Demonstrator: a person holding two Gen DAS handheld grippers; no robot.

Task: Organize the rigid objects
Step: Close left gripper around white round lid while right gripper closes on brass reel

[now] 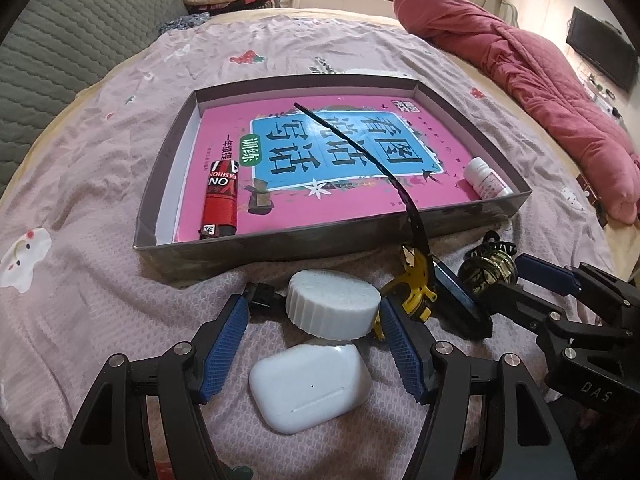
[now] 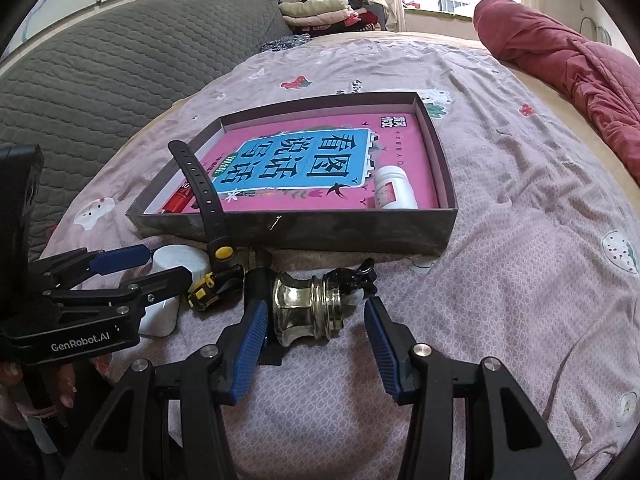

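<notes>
A shallow brown box point(image 1: 224, 250) point(image 2: 320, 234) lies on the bed and holds a pink book point(image 1: 352, 184), a red lighter point(image 1: 220, 204) and a small white bottle point(image 1: 486, 180) point(image 2: 394, 192). My left gripper point(image 1: 314, 316) is open around a white ribbed cap point(image 1: 332, 308), with a white earbud case point(image 1: 308, 384) below it. My right gripper point(image 2: 316, 316) is open around a clear glass knob point(image 2: 308, 308) that has a black hair clip point(image 2: 356, 276) at its far end. A yellow-and-black watch point(image 2: 212, 216) point(image 1: 416, 288) stands between the two grippers, strap up.
The bed has a pink patterned sheet point(image 2: 520, 240). A red quilt point(image 1: 520, 64) lies at the right. A grey padded headboard point(image 2: 100, 80) and folded clothes point(image 2: 320, 12) are at the back left. A hand point(image 2: 60, 384) holds the left gripper.
</notes>
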